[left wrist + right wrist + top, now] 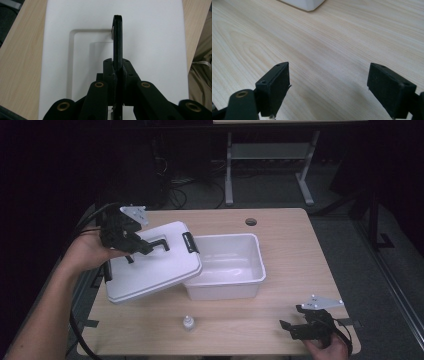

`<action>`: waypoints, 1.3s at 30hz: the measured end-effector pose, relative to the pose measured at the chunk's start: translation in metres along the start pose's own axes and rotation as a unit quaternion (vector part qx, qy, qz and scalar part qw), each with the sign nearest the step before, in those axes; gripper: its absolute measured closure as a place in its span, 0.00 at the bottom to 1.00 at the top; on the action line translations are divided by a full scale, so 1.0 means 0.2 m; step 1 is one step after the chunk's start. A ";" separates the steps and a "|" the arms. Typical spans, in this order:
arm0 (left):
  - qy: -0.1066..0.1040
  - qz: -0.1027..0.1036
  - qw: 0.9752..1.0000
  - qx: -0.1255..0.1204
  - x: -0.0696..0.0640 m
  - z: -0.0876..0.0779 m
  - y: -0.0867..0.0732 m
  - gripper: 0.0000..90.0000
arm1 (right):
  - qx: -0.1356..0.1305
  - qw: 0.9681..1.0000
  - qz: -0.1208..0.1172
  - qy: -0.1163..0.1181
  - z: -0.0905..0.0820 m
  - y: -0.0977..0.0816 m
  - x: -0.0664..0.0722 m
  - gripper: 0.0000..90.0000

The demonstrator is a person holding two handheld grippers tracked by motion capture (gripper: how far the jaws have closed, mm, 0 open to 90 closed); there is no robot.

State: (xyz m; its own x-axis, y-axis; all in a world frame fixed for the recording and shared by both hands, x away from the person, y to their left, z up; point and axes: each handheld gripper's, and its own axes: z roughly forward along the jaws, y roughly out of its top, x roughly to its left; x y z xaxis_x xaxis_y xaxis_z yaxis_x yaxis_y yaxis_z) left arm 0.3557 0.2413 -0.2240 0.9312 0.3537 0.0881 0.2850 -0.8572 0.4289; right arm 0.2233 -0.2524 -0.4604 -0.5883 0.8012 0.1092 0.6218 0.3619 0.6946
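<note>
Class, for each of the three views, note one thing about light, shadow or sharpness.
High view: dim, dark surround, lid and bin brightest. Left gripper view: lid glares white, handle casts a soft shadow. Right gripper view: even light, near pads slightly soft.

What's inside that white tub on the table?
The white tub looks empty where its inside shows. The lid, lifted by its black handle in the left gripper, overlaps and hides the tub's left corner.

Overhead forward-down vantage; two close tool-mounted views (shared: white lid [152, 265], table [332, 50]).
</note>
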 end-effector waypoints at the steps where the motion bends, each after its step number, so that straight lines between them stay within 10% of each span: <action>1: 0.002 -0.003 1.000 0.001 0.00 -0.01 -0.01 0.93 | 0.001 1.000 0.000 0.000 0.00 0.00 0.00 0.20; 39: 0.017 -0.063 0.998 -0.001 -0.04 -0.04 -0.45 0.94 | 0.005 1.000 -0.005 -0.009 0.00 0.00 0.02 0.20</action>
State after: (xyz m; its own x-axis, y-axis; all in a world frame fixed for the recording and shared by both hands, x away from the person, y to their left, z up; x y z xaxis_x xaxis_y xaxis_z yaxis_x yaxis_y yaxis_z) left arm 0.3215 0.3188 -0.2564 0.8800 0.4706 0.0633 0.3984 -0.8043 0.4410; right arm 0.2216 -0.2498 -0.4600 -0.5850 0.8062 0.0887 0.6205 0.3745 0.6890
